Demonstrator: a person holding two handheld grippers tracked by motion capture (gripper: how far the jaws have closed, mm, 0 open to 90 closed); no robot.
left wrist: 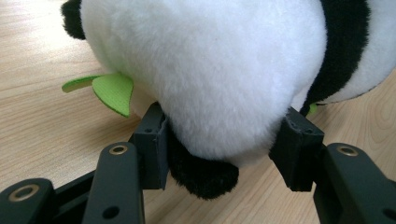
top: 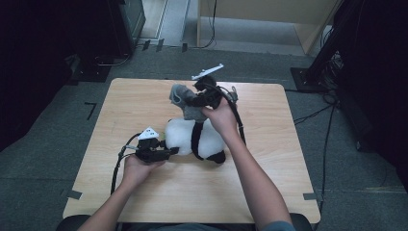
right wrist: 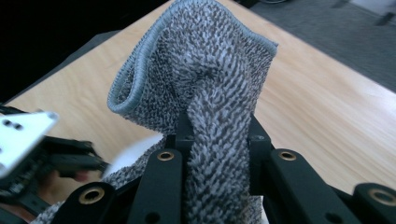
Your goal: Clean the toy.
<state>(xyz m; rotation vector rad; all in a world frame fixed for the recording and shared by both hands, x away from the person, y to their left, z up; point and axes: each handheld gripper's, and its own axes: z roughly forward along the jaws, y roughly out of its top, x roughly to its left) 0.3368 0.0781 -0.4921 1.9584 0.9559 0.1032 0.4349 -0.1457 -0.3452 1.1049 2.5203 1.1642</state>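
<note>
The left tool (top: pixel 166 151) is clamped on the near end of the plush panda (top: pixel 195 139), its pads sunk into the white fur, apparently to pin the toy to the tabletop (top: pixel 269 168). The right tool (top: pixel 192 102) is clenched on a fold of the grey terry cloth (top: pixel 185 103), holding it raised over the panda's far side. Judging by this, 1 tool anchors the toy so the other can work the cloth over it, for wiping or covering
</note>
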